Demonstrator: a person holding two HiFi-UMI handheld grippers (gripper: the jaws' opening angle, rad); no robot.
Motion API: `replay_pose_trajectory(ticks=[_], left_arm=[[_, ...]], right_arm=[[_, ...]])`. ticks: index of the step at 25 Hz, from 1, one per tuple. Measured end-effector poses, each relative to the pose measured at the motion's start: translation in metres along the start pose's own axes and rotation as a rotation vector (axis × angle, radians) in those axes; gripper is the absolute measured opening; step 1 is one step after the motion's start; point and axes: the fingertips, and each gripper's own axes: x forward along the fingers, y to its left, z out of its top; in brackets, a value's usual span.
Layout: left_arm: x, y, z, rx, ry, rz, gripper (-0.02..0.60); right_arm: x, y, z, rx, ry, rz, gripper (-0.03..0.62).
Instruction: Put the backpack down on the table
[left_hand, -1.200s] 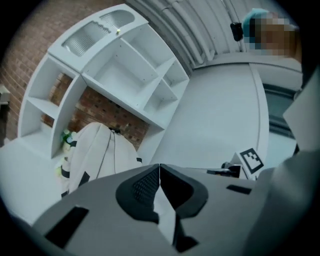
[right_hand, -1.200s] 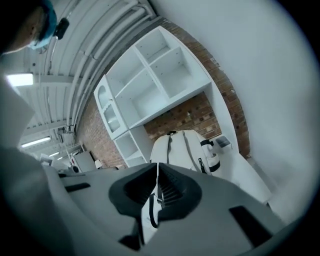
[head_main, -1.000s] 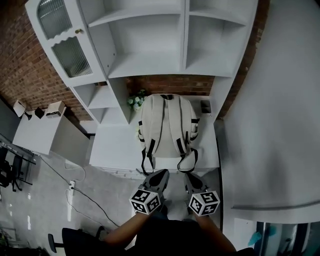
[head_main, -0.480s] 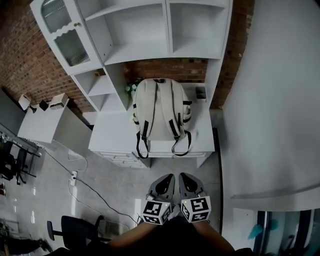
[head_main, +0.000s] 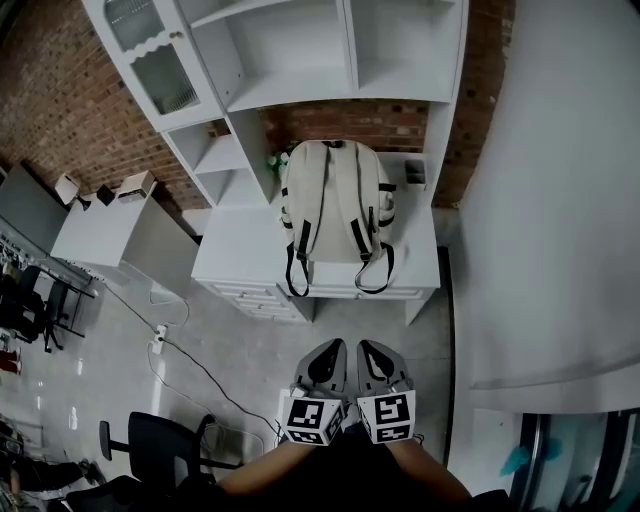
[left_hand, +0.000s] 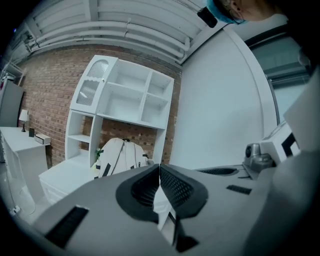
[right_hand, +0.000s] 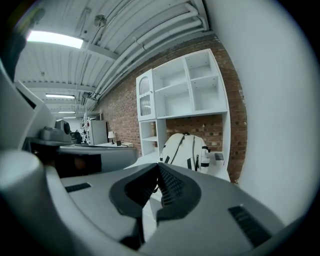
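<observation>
A cream backpack (head_main: 335, 205) with black strap ends stands on the white table (head_main: 240, 262), leaning back against the brick wall, straps facing me; two strap ends hang over the front edge. It also shows far off as the backpack (left_hand: 119, 155) and the backpack (right_hand: 186, 150) in the gripper views. My left gripper (head_main: 325, 352) and right gripper (head_main: 370, 352) are side by side over the floor, well short of the table. Both are shut with nothing between their jaws.
A white shelf unit (head_main: 330, 60) rises over the table against the brick wall (head_main: 60, 120). Small flowers (head_main: 274, 160) stand left of the backpack, a small dark item (head_main: 415, 173) to its right. A second white desk (head_main: 105, 225), a black chair (head_main: 155, 450) and a floor cable (head_main: 200, 370) lie left.
Both grippers have drawn back from the table's front edge to over the floor and come close together. The backpack stays in place on the table.
</observation>
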Motion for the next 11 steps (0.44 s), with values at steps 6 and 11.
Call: replay_pose_trajectory(ticks=[6, 11], left_arm=[[0.004, 0.008, 0.003, -0.024, -0.006, 0.026, 0.020], [0.015, 0.022, 0.002, -0.039, 0.000, 0.045, 0.020]], right_arm=[[0.008, 0.003, 0.009, 0.003, -0.014, 0.029, 0.018], [0.026, 0.006, 0.014, 0.005, -0.018, 0.077, 0.018]])
